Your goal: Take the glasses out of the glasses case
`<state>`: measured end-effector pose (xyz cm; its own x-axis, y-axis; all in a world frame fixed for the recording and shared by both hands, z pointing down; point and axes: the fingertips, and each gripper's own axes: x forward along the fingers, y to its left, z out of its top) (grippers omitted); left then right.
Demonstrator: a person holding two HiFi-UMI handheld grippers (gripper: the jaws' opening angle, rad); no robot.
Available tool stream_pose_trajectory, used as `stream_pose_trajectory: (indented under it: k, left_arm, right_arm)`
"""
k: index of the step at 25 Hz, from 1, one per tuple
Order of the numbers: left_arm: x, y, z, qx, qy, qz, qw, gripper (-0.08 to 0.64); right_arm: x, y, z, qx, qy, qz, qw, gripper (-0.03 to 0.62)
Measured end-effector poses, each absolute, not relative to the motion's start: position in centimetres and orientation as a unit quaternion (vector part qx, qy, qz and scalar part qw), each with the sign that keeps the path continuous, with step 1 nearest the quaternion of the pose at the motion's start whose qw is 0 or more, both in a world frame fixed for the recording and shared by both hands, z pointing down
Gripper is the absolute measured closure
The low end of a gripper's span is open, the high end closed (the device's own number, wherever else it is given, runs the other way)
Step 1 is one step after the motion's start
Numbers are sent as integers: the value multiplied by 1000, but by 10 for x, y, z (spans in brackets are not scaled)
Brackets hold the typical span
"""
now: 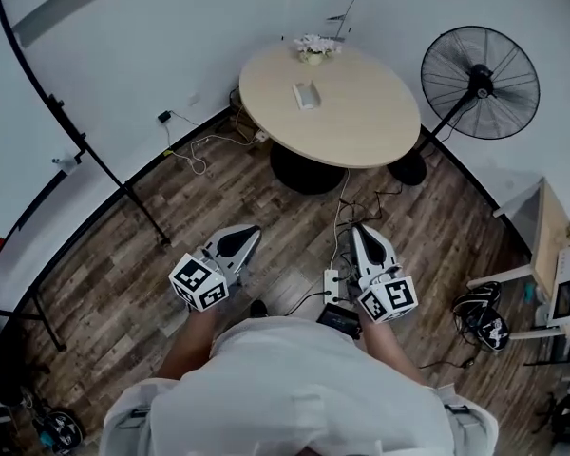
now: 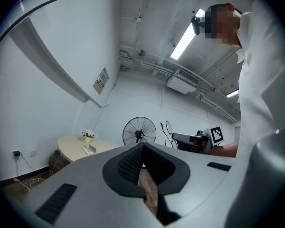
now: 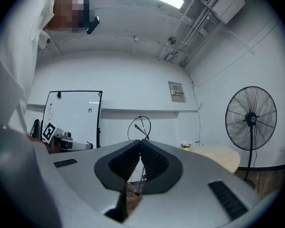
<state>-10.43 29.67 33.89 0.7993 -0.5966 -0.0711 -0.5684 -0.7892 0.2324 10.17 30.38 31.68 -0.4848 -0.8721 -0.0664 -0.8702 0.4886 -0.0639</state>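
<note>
A pale oblong glasses case (image 1: 306,94) lies on the round beige table (image 1: 361,122) far ahead of me, and the glasses themselves do not show. In the left gripper view the case (image 2: 89,149) is a small white shape on the table (image 2: 71,148). Both grippers are held low near the person's body, over the wooden floor and well short of the table. My left gripper (image 1: 250,233) has its jaws pressed together with nothing between them (image 2: 142,147). My right gripper (image 1: 358,228) is likewise shut and empty (image 3: 141,142).
A small pot of flowers (image 1: 315,47) stands at the table's far edge. A black pedestal fan (image 1: 480,82) is right of the table. A power strip (image 1: 332,285) and cables lie on the floor between the grippers. A whiteboard stand (image 1: 76,150) is at the left and a shelf (image 1: 551,245) at the right.
</note>
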Motion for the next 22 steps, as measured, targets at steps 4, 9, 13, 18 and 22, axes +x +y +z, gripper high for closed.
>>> stream_pose_trajectory:
  k: [4,9,13,18,22]
  left_arm:
    - [-116,267,342,948,-292,-75,105,548]
    - [-130,241,365,944,-286,-87,138,548]
    - [-122,224,366,948,-270,-94,142,548]
    - [-108,197,355,952,-262,-95,129,548]
    - [-112,162,356,951,-268,-87,127,548]
  right_arm:
    - [91,279,317,-521,852,-13,40,563]
    - [82,259,323,-536,843,-14,32,563]
    - [84,238,319,-538,842,-15,30,563]
    - [90,201,313,-532,846,-12,41,563]
    - [86,156,322,-524,850,-22,53,563]
